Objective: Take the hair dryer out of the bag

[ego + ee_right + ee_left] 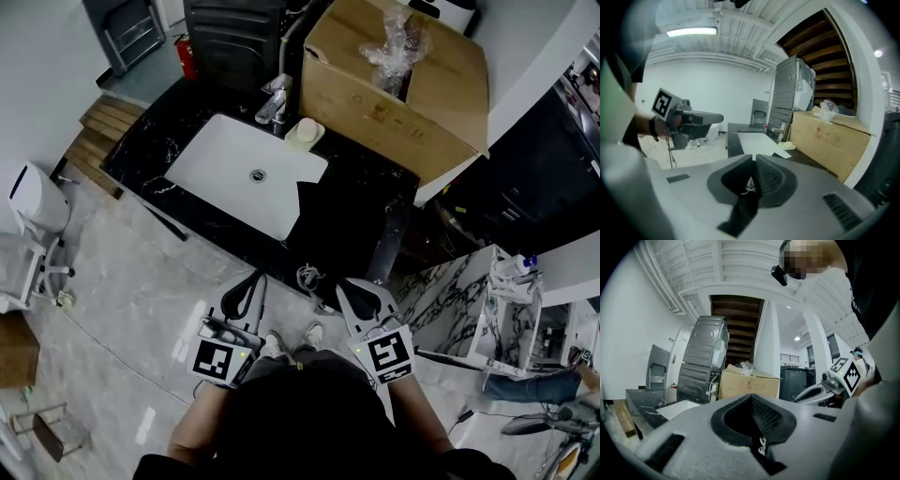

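**Both claws shut and empty, bag lying on the table**

The left claw [249, 281] and the right claw [349, 289] hung at the lower middle of the head view, near the front edge of the black table [155, 136]. Each had its 2 jaws pressed together on nothing. The black bag [347, 220] lay at frame centre, right of the white sink [234, 178] and below the cardboard box [403, 84]. The hair dryer itself could not be made out. A pale coiled cord [308, 277] showed by the bag's lower edge.
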`<state>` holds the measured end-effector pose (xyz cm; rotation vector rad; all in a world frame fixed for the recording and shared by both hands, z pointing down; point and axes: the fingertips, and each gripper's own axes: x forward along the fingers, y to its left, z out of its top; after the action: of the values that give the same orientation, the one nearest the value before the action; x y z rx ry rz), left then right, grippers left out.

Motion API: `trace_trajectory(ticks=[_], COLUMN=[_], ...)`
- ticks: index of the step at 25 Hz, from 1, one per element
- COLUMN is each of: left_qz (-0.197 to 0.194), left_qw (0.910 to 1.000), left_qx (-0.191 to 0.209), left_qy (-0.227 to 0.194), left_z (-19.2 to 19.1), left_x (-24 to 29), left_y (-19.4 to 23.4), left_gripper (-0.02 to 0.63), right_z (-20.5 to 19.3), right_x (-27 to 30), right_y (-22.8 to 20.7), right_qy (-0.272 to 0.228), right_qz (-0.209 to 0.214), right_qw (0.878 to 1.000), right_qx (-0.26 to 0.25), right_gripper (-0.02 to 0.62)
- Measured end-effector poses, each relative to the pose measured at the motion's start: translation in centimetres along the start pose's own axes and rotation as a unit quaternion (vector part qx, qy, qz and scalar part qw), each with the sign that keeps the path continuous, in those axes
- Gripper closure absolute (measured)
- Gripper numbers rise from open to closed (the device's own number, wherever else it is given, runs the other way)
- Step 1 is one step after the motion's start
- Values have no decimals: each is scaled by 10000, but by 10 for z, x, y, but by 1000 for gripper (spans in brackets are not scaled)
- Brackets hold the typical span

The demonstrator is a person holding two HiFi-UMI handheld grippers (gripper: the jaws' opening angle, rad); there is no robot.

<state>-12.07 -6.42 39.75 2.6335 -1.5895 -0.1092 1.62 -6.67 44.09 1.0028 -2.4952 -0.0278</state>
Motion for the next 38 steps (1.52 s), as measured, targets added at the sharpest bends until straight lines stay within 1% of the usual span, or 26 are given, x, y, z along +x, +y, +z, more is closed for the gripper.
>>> trace_trajectory(ticks=[1, 3, 5, 6, 9, 11, 13, 16, 17, 18, 19, 20, 21, 23, 26, 29, 33, 36, 38], left_qz=[27, 68, 130, 147, 53, -41, -83, -68, -67, -92, -130, -168, -210, -332, -655, -1022, -1329, -1352, -1334], left_qw=[10000, 9999, 9996, 9996, 9998, 9999, 9999, 9996, 9994, 9993, 9992, 9986, 9974, 9950, 9928, 9892, 9828, 9787, 9751], left_qx=[54, 79, 5, -24, 60, 108, 36, -151, -212, -242, -270, -330, -404, -465, -419, -341, -97, 84, 315], left_qy=[-50, 106, 246, 260, 163, 91, 105, 236, 271, 258, 273, 385, 554, 814, 912, 998, 1281, 1544, 1743], left_z=[5, 1, -5, -6, -5, -6, -12, -26, -30, -32, -36, -42, -50, -64, -77, -88, -107, -123, -139], left_x=[2, 3, 3, 4, 10, 13, 11, 8, 8, 9, 10, 11, 11, 16, 31, 51, 77, 98, 110], left_y=[0, -2, 0, 1, -3, -7, -10, -7, -6, -7, -8, -10, -13, -20, -34, -53, -72, -77, -83], left_gripper=[586, 586, 586, 586, 586, 586, 586, 586, 586, 586, 586, 585, 586, 585, 585, 584, 584, 584, 584], right_z=[-5, -19, -34, -40, -64, -83, -95, -112, -116, -119, -119, -116, -111, -97, -72, -57, -40, -30, -25], right_x=[4, 14, 28, 35, 58, 68, 71, 78, 79, 78, 78, 77, 78, 81, 85, 82, 75, 73, 71], right_y=[0, -2, -1, 1, 4, 4, 3, -5, -10, -16, -22, -27, -31, -39, -49, -53, -59, -65, -68], right_qy=[56, 318, 670, 791, 1134, 1409, 1613, 2020, 2140, 2218, 2251, 2240, 2197, 2053, 1800, 1586, 1298, 1162, 1093], right_qz=[99, 197, 265, 303, 415, 544, 691, 932, 950, 916, 851, 770, 683, 503, 290, 192, 132, 69, 68], right_qw=[9999, 9983, 9938, 9905, 9743, 9626, 9530, 9312, 9246, 9200, 9178, 9183, 9212, 9336, 9542, 9659, 9812, 9865, 9888], right_qx=[-118, -438, -851, -1087, -1899, -2250, -2472, -2886, -3005, -3100, -3158, -3172, -3137, -2893, -2370, -2040, -1420, -1148, -1015], right_gripper=[563, 519, 462, 446, 443, 420, 414, 402, 407, 451, 507, 550, 560, 565, 568, 568, 568, 568, 568])
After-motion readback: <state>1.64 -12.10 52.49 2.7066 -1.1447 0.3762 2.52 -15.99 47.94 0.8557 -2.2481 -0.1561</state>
